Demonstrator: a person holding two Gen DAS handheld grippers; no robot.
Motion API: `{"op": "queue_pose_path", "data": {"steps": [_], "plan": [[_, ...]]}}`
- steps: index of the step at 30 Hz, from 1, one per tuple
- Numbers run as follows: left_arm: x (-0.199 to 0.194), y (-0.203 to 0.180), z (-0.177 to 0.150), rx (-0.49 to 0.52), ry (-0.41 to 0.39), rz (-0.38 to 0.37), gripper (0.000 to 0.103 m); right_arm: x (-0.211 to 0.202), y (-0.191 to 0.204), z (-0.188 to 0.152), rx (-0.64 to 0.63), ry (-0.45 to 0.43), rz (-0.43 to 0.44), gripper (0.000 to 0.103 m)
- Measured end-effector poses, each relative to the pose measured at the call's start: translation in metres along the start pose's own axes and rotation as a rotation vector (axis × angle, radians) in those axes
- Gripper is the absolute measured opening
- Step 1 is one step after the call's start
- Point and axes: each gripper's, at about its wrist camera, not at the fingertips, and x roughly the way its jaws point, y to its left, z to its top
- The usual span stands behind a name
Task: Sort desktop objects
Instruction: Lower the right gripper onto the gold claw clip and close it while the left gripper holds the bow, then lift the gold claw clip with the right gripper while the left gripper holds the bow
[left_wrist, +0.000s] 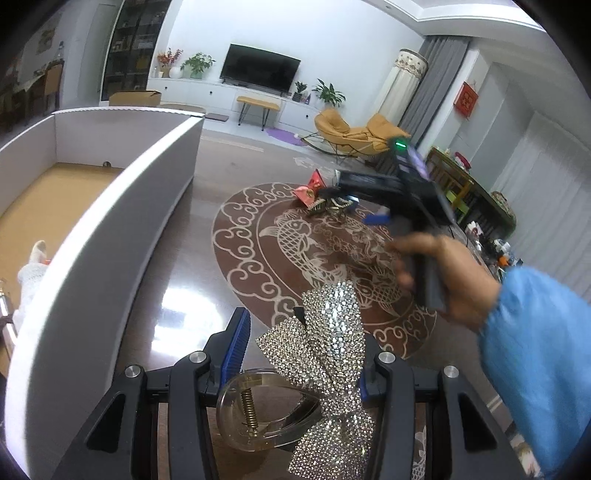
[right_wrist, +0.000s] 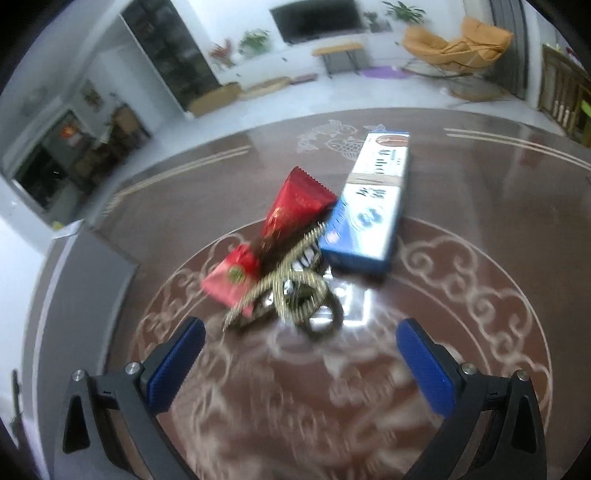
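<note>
Sorting partly done: your left tongs (left_wrist: 303, 354) clamp a rhinestone hair clip (left_wrist: 325, 354) beside the white box (left_wrist: 110, 229); your right tongs (right_wrist: 301, 363), spread and empty, face red packets (right_wrist: 295, 206), toothpaste carton (right_wrist: 373, 206) and tangled hair clips (right_wrist: 295, 295) left on the table (right_wrist: 480, 206).

Silver rhinestone bow (left_wrist: 332, 347), red packets (right_wrist: 295, 210), seemingly blue-white box (right_wrist: 373, 210)

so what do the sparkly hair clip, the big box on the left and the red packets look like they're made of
Hair clip: a bow faced with small faceted rhinestones that glint silver, on a clear, glossy, probably plastic claw with a brass-coloured metal spring.
Box: likely corrugated cardboard, matte white outside, plain brown inside.
Red packets: shiny foil or plastic film, with a zigzag-cut sealed edge on one.
</note>
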Motion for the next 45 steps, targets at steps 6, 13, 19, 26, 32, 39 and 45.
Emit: {"op": "queue_pose_path", "data": {"steps": [6, 13, 19, 26, 32, 39, 45], "plan": [[0.005, 0.0, -0.003, 0.027, 0.013, 0.005, 0.047, 0.016, 0.013, 0.006, -0.053, -0.004, -0.037, 0.071], [0.001, 0.008, -0.011, 0.005, 0.031, 0.028, 0.047, 0.004, 0.019, -0.026, -0.194, 0.014, 0.029, 0.071], [0.002, 0.009, -0.018, 0.007, 0.058, 0.047, 0.047, -0.034, -0.007, -0.086, -0.247, 0.016, 0.097, 0.071], [0.017, -0.005, -0.03, 0.028, 0.084, 0.058, 0.047, -0.103, -0.047, -0.172, -0.347, 0.011, 0.169, 0.071], [0.032, -0.015, -0.039, 0.063, 0.097, 0.08, 0.047, -0.152, -0.103, -0.22, -0.265, -0.044, 0.134, 0.089], [0.049, -0.018, -0.042, 0.102, 0.102, 0.12, 0.047, -0.164, -0.103, -0.232, -0.165, -0.06, 0.071, 0.097], [0.053, -0.021, -0.039, 0.131, 0.096, 0.14, 0.047, -0.154, -0.093, -0.229, -0.1, -0.113, 0.039, 0.099]]}}
